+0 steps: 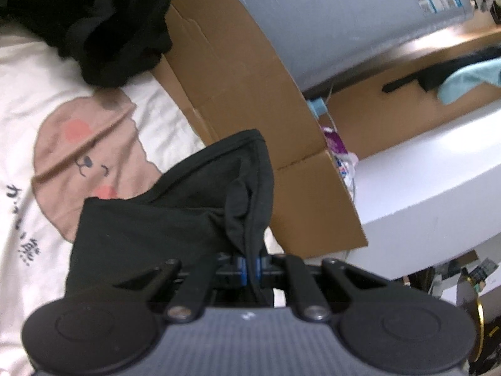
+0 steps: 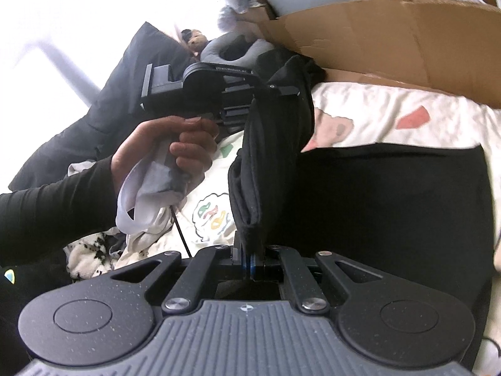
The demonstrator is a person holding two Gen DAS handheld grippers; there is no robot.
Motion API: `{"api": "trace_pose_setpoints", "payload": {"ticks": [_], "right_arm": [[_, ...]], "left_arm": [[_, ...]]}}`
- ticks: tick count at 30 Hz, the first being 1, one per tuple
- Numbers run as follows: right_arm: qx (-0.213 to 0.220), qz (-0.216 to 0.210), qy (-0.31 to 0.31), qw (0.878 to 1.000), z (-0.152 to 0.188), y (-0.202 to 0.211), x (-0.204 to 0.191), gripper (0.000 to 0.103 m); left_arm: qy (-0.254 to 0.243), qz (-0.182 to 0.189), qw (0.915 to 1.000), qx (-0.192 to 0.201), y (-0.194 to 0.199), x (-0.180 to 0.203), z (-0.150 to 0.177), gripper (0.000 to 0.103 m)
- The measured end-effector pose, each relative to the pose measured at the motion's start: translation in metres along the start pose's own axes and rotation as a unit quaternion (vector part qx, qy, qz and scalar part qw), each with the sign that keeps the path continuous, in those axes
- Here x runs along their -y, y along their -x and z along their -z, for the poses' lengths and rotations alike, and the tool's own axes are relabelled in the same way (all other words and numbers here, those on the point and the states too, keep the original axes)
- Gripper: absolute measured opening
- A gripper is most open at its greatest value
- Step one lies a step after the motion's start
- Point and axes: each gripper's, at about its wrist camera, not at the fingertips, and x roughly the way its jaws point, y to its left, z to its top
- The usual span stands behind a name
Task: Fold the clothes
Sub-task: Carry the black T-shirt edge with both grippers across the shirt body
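Both sets of fingers are pressed together on the same black garment (image 2: 375,219). The right gripper (image 2: 249,261) pinches a bunched fold low in its view; the left gripper (image 1: 249,264) pinches another edge. The cloth hangs between them, its long axis running from one pinch to the other, the rest lying on the bed (image 2: 391,116), over its printed sheet. A cardboard box (image 1: 238,100) stands just beside the bed edge, and a dark clothes pile (image 1: 103,31) lies beyond; either could crowd the fold.

Matt black cloth garment (image 1: 175,219), softly creased. Cream printed bedsheet (image 1: 28,100), wrinkled cotton-like cloth. Brown cardboard box (image 1: 238,72), matt and creased. Gripper housing (image 2: 247,338) ribbed grey plastic with shiny metal screws (image 2: 176,303).
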Motion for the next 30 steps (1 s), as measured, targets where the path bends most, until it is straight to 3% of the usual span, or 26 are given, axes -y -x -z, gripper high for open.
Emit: {"api": "trace_pose_setpoints", "payload": {"ticks": [12, 30], "right_arm": [[0.003, 0.032, -0.045, 0.998, 0.034, 0.019, 0.047, 0.0], [-0.023, 0.072, -0.096, 0.993, 0.07, 0.025, 0.075, 0.0]], "left_arm": [[-0.04, -0.033, 0.9979, -0.038, -0.051, 0.028, 0.027, 0.005], [-0.129, -0.085, 0.9834, -0.095, -0.119, 0.066, 0.073, 0.005]]}}
